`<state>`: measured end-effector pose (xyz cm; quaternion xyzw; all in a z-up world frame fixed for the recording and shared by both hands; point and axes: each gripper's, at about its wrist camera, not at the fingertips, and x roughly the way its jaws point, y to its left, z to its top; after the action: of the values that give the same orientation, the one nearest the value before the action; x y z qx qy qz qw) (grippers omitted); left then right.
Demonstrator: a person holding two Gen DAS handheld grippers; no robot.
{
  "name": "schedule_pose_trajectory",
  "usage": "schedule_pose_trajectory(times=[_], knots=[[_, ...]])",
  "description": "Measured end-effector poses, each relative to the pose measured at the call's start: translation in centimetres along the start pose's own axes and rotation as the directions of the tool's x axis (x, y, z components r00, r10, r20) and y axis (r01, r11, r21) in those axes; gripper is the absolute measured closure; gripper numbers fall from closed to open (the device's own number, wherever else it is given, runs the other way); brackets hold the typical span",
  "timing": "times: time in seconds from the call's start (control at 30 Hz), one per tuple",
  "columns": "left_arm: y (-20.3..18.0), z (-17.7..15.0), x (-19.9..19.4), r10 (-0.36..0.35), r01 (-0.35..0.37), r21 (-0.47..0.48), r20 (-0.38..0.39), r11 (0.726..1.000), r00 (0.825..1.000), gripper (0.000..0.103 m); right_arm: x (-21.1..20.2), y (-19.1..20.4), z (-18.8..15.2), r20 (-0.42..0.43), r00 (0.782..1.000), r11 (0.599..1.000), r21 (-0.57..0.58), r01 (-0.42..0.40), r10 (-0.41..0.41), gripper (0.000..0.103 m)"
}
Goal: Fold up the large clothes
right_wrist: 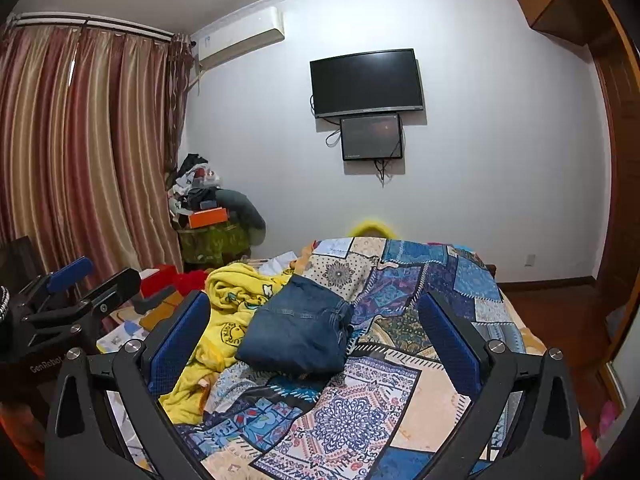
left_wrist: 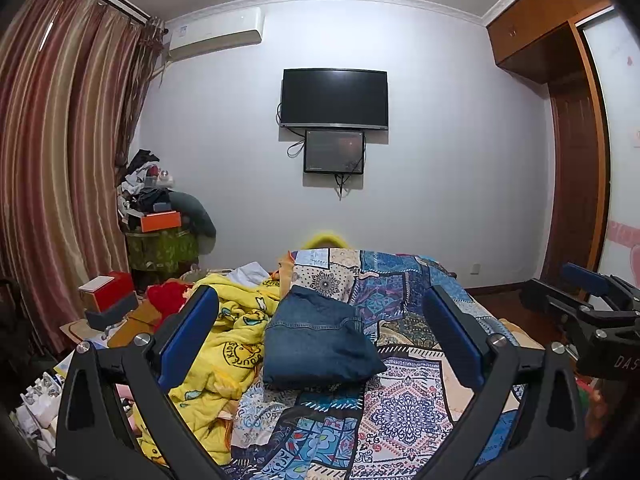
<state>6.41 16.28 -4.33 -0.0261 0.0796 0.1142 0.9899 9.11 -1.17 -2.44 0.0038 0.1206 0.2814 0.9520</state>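
White walls close off the far side of the bedroom, with a flat black television [left_wrist: 334, 98] mounted above a smaller dark screen [left_wrist: 334, 152], a white air conditioner [left_wrist: 216, 34] high by the ribbed, satin-striped curtains [left_wrist: 52, 160], and a glossy brown wooden wardrobe [left_wrist: 560, 60] on the right. Across the bed lies a patchwork bedspread [left_wrist: 400, 408] printed in blue, cream and orange medallions and squares, rumpled into soft ridges. On it rests the folded pair of jeans [left_wrist: 320, 340], a thick, roughly rectangular stack of dark blue denim with visible seams, its left edge touching a fluffy yellow duck-print blanket [left_wrist: 236, 344] heaped in loose folds. The left gripper [left_wrist: 320, 336] hangs above the bedspread with its jaws spread wide, the blue ridged pads [left_wrist: 188, 332] well apart either side of the jeans and holding nothing. The right gripper [right_wrist: 316, 336] is likewise spread open and empty, framing the same denim stack [right_wrist: 298, 328], and shows at the right edge of the left view
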Motion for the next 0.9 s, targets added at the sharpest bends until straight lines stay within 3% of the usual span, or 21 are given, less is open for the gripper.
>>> schedule_pose_trajectory(times=[0.9], knots=[[-0.12, -0.12, 0.33, -0.050, 0.049, -0.030, -0.018, 0.998, 0.999, 0.001, -0.03, 0.27, 0.08, 0.018, 0.999, 0.999, -0.012, 0.035, -0.035, 0.000]])
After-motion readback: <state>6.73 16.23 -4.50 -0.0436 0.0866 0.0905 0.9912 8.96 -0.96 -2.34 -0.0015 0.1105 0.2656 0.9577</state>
